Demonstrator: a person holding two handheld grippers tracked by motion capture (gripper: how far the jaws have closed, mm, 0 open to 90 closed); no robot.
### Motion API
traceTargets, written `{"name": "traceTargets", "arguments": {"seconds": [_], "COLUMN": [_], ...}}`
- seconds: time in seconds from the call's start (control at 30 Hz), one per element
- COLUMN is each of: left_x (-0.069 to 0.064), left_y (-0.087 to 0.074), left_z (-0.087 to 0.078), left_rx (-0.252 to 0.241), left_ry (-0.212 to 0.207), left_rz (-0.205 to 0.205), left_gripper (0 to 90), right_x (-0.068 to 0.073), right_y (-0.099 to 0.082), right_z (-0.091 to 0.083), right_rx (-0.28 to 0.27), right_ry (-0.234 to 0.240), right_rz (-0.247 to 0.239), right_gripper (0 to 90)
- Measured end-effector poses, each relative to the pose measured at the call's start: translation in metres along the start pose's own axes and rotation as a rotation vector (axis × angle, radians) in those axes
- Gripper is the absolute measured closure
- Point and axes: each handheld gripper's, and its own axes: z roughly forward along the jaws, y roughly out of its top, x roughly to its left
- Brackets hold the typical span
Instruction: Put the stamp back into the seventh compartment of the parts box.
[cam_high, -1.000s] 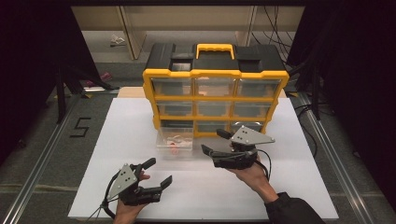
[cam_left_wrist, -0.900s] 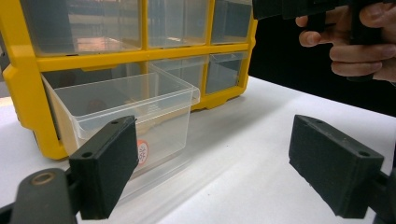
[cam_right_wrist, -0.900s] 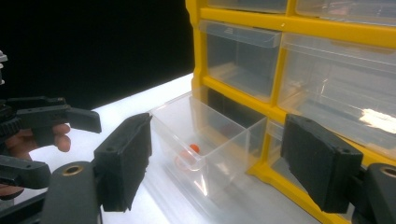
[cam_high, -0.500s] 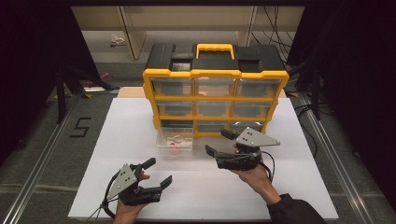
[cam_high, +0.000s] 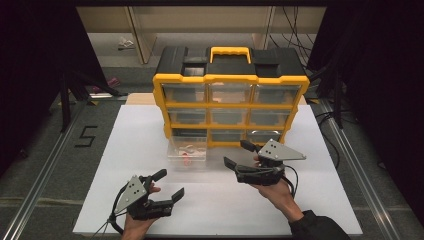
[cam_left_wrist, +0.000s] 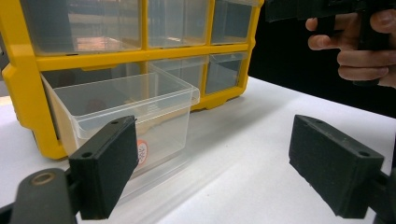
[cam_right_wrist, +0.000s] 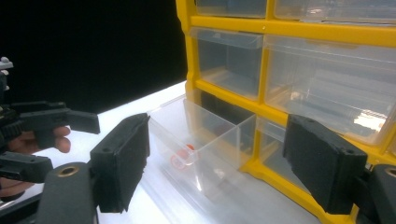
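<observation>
A yellow drawer cabinet (cam_high: 230, 107) with a black top and clear drawers stands at the back of the white board. Its bottom-left clear drawer (cam_high: 187, 150) is pulled out onto the board and holds small reddish parts (cam_right_wrist: 182, 158). My right gripper (cam_high: 236, 154) hovers just right of that drawer, open and empty, jaws pointing left toward it (cam_right_wrist: 217, 140). My left gripper (cam_high: 171, 183) sits low near the front edge, below the drawer, also open with nothing between its pads (cam_left_wrist: 210, 140). The drawer (cam_left_wrist: 126, 98) lies ahead of the left jaws.
The white board (cam_high: 320, 200) covers the table, with bare surface between both hands and to the far left and right. Metal rails run along both sides. A floor mark "5" (cam_high: 86, 136) lies left. Shelving and cables stand behind the cabinet.
My right gripper has drifted slightly to the right, away from the pulled-out drawer. The left gripper has stayed where it was.
</observation>
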Motion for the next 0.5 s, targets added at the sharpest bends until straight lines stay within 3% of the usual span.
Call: {"name": "traceTargets", "arguments": {"seconds": [0.5], "left_x": [-0.0002], "left_y": [0.0001], "left_z": [0.0001], "left_rx": [0.0], "left_ry": [-0.001], "left_rz": [0.001], "left_gripper": [15.4], "right_x": [-0.0021], "right_y": [-0.0037], "right_z": [-0.0081], "right_rx": [-0.023], "right_ry": [-0.004], "right_rz": [0.002], "right_gripper": [21.4]}}
